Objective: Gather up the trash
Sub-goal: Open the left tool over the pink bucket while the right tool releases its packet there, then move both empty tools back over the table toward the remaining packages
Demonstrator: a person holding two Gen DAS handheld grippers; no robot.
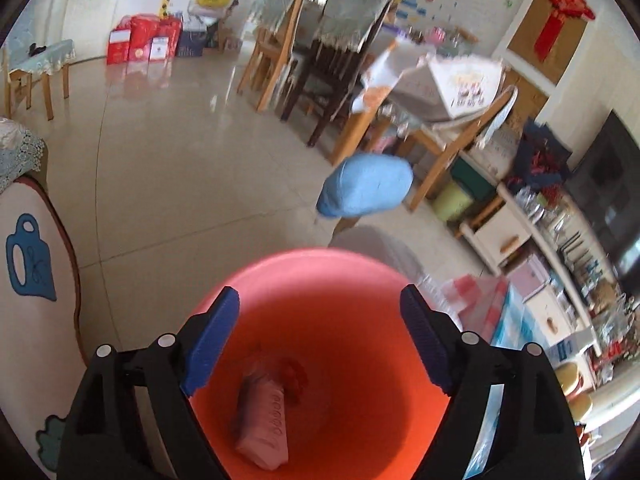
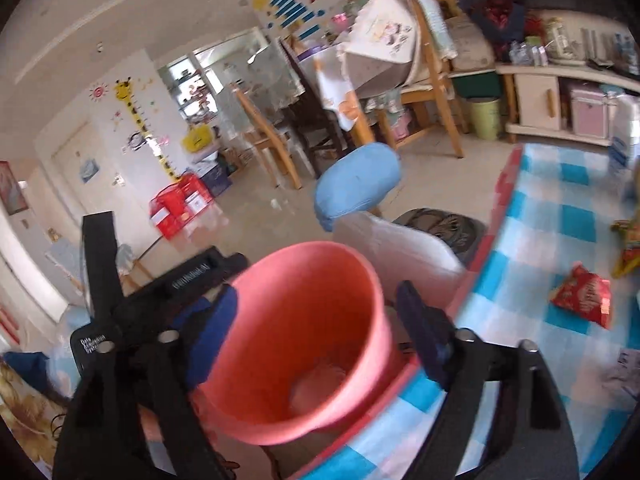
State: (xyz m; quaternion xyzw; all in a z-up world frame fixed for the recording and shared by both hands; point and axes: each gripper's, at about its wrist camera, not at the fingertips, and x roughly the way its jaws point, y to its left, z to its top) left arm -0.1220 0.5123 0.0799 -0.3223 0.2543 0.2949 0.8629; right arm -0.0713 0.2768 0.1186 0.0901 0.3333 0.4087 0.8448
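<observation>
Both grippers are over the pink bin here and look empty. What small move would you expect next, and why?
Probably the right gripper swings right toward the red snack wrapper lying on the blue-checked tablecloth. Both grippers are open and hold nothing, the pink bin already holds a pink packet, and that wrapper is loose trash not yet collected.

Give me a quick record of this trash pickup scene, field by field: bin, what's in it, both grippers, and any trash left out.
bin: pink bucket, upright, beside the checked table
contents: pink packet and a red scrap at the bottom
left gripper: open over the bucket, empty
right gripper: open, fingers either side of the bucket, empty
trash left out: red wrapper on the table
</observation>
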